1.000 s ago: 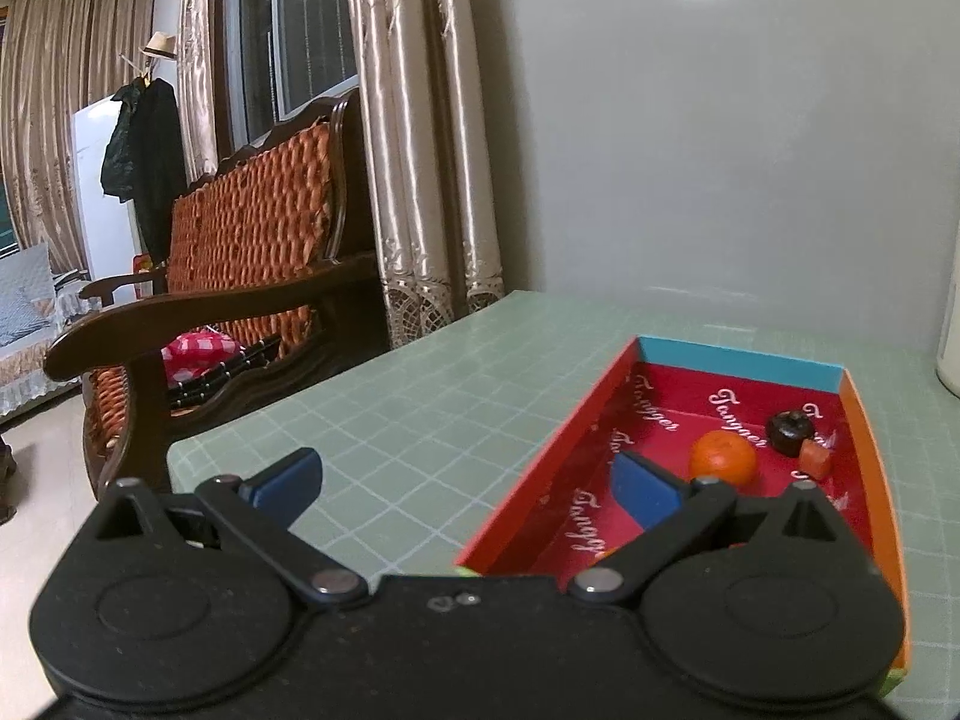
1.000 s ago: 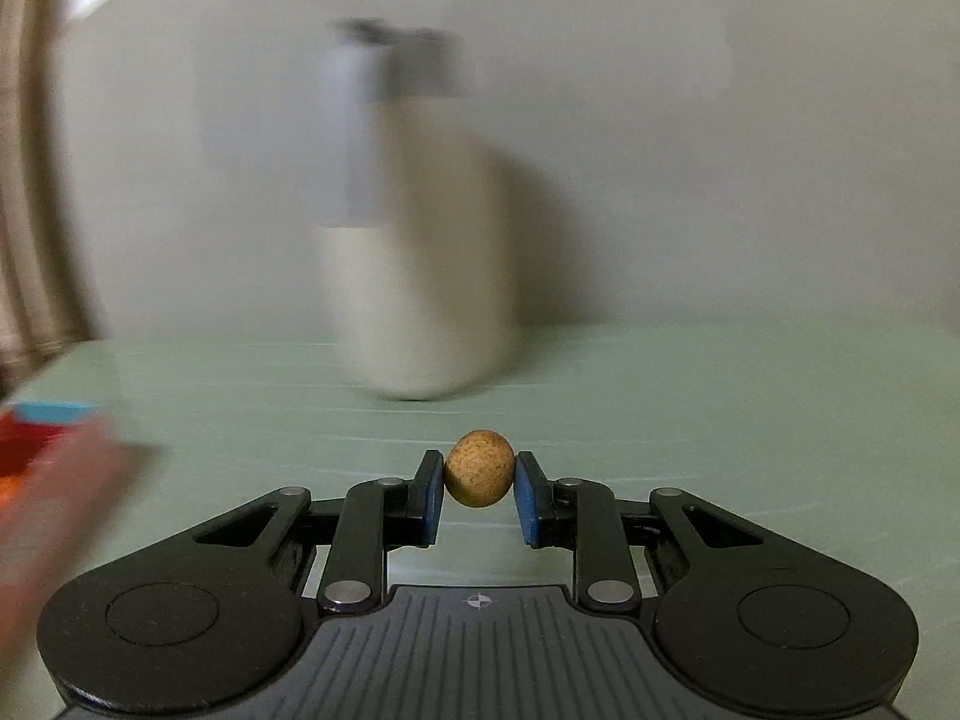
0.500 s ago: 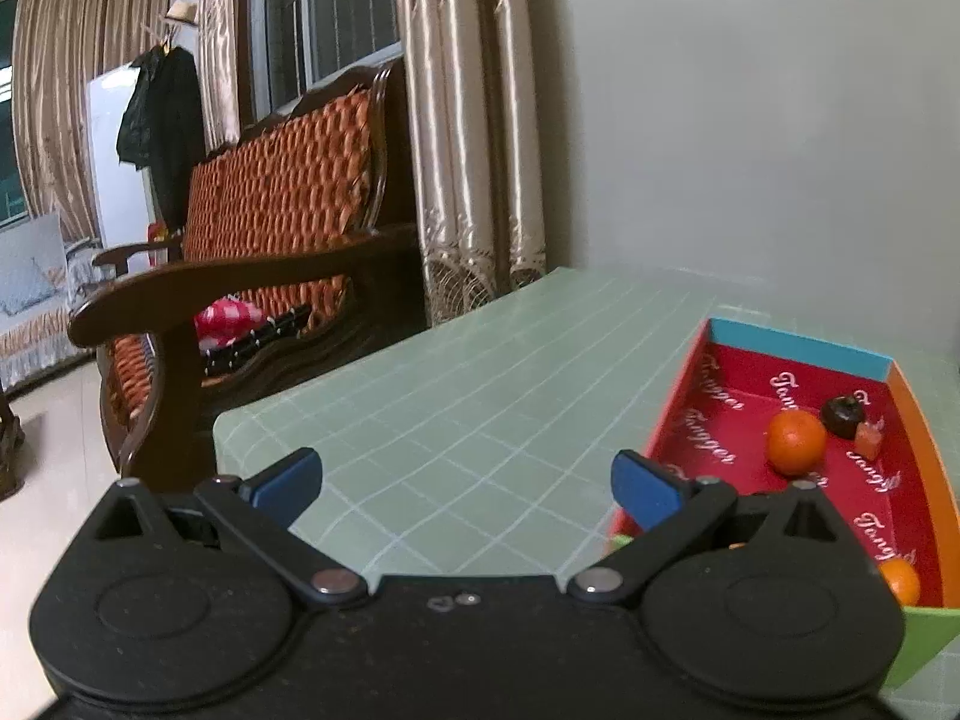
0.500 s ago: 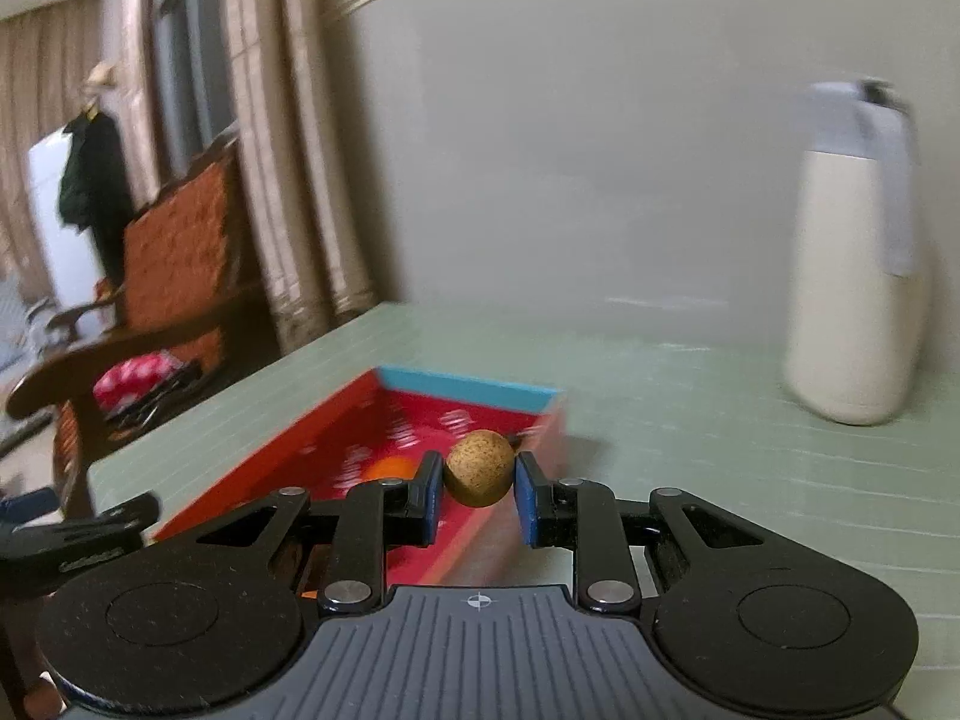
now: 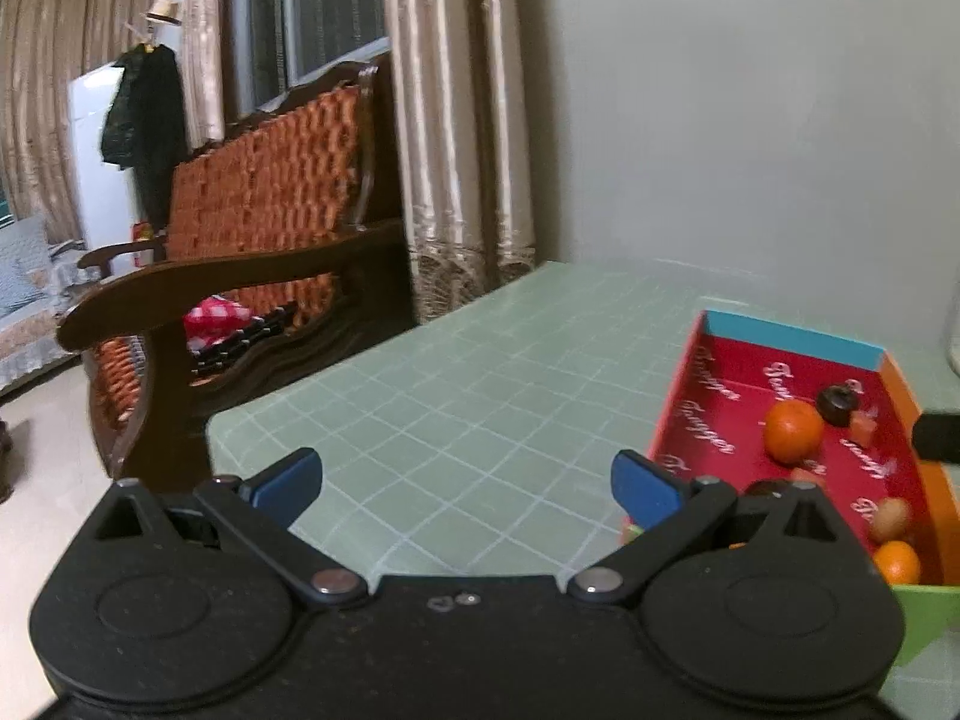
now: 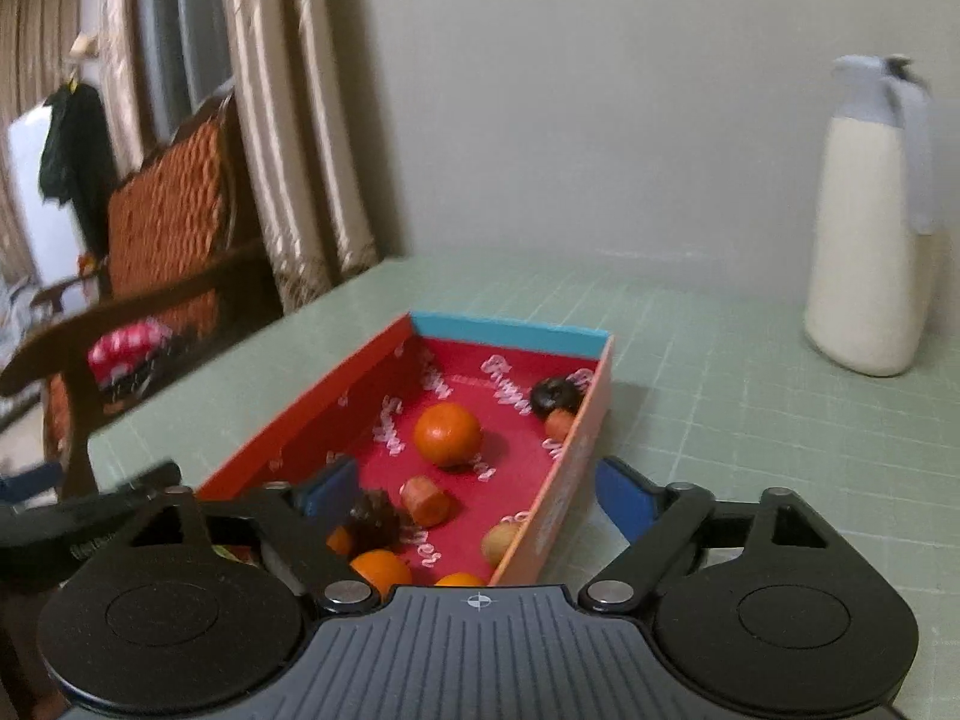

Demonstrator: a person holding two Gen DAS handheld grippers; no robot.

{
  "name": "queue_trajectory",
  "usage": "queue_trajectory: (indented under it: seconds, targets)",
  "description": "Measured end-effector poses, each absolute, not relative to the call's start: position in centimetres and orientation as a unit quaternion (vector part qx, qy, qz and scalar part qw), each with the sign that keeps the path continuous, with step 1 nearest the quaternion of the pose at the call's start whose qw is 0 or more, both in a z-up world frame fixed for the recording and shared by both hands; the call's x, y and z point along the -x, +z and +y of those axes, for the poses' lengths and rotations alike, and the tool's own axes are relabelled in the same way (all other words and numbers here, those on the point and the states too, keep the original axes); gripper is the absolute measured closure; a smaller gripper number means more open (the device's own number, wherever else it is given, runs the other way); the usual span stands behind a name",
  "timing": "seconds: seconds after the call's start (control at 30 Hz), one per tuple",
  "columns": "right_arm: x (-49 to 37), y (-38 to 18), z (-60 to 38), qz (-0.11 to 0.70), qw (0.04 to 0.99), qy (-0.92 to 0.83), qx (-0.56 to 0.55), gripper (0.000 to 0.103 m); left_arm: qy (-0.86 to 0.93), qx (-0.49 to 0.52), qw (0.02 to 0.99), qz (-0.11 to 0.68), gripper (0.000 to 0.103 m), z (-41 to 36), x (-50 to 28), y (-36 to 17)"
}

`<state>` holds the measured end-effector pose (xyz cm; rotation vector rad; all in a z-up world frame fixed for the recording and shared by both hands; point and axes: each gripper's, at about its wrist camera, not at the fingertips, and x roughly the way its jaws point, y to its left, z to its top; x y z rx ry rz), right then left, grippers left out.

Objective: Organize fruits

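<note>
White script lettering repeats across the red inner floor and walls of the box [image 5: 723, 387] [image 6: 384, 354]; it looks like "Tangper", though blur leaves the exact spelling uncertain. No other text is legible.

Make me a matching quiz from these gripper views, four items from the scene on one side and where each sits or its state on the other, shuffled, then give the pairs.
Column A
1. right gripper
2. tan round fruit
3. cream jug
4. black fruit

Column B
a. stands on the table, outside the box
b. open, empty
c. in the box, near its blue far wall
d. in the box, against its right wall near the gripper

Pairs: 1-b, 2-d, 3-a, 4-c
</note>
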<state>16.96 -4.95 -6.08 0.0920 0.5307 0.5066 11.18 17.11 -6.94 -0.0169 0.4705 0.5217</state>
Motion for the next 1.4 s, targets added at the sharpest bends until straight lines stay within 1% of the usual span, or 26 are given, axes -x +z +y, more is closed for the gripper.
queue_trajectory:
  seconds: [0.1,0.2,0.23,0.27,0.3,0.33,0.4,0.5,0.73,0.93,1.4]
  targets:
    - [-15.8,-4.9,-6.2,0.254,0.937,0.234,-0.056,0.018,0.223,0.006,0.944,0.243,0.006,16.4,-11.1,-6.3]
    - [-13.8,-3.5,-8.4,0.254,0.942,0.205,-0.076,0.017,0.200,0.005,0.948,0.247,0.006,15.2,-9.7,-4.7]
    - [-13.1,-2.9,-9.1,0.254,0.943,0.197,-0.084,0.013,0.189,0.012,0.949,0.250,0.006,14.9,-9.1,-3.8]
    - [-12.4,-2.4,-9.8,0.254,0.944,0.191,-0.092,0.004,0.177,0.022,0.951,0.254,0.006,14.6,-8.4,-3.0]
    - [-11.6,-1.8,-10.5,0.256,0.944,0.182,-0.099,0.001,0.167,0.030,0.952,0.256,0.006,14.4,-7.8,-2.2]
    - [-10.9,-1.2,-11.0,0.255,0.945,0.174,-0.103,0.000,0.158,0.036,0.953,0.257,0.006,13.9,-7.0,-1.3]
    - [-9.2,0.1,-11.9,0.254,0.948,0.163,-0.104,0.000,0.143,0.039,0.956,0.251,0.006,12.9,-5.1,0.3]
    - [-6.3,1.7,-12.8,0.246,0.954,0.143,-0.093,0.000,0.127,0.017,0.962,0.240,0.006,11.1,-2.8,2.3]
    - [-1.5,2.8,-14.2,0.233,0.960,0.118,-0.102,0.000,0.091,-0.016,0.972,0.218,0.006,7.7,0.9,5.0]
    - [-0.3,3.1,-15.0,0.228,0.961,0.112,-0.109,0.000,0.076,-0.014,0.972,0.220,0.006,6.9,1.5,5.3]
    - [-0.5,2.7,-14.5,0.234,0.959,0.120,-0.106,0.000,0.083,-0.009,0.971,0.226,0.006,7.2,1.7,4.9]
